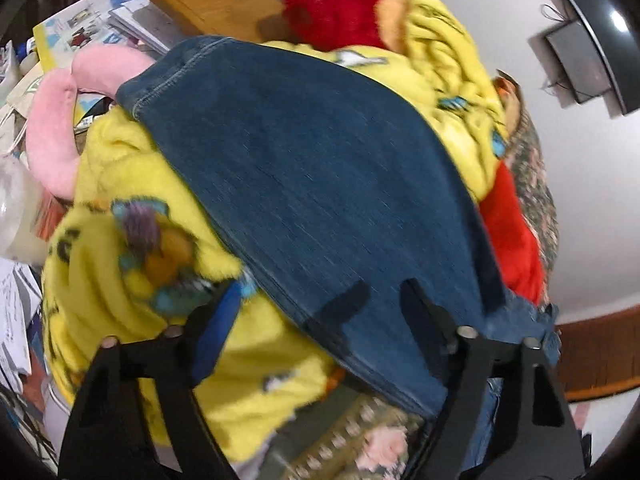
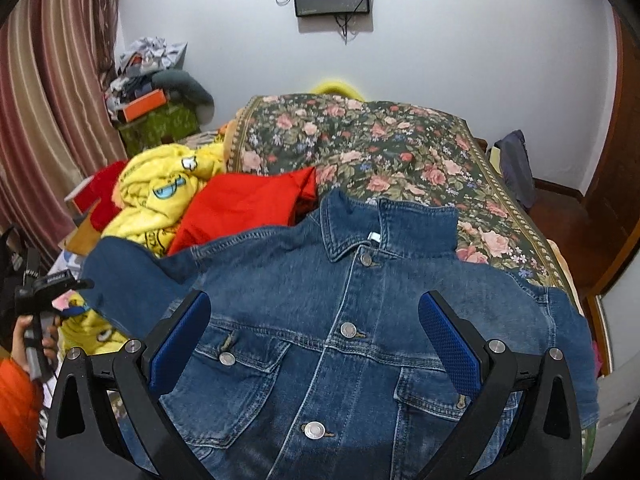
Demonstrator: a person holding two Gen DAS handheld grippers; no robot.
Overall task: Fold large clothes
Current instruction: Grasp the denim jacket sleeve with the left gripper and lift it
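While denim jacket (image 2: 340, 320) lies flat, right gripper (image 2: 314, 344) hovers above.

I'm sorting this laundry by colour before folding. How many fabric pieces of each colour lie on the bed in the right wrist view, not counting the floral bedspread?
Blue denim: 1, the denim jacket
Yellow: 1, the yellow cartoon blanket
Red: 1, the red garment
Total: 3
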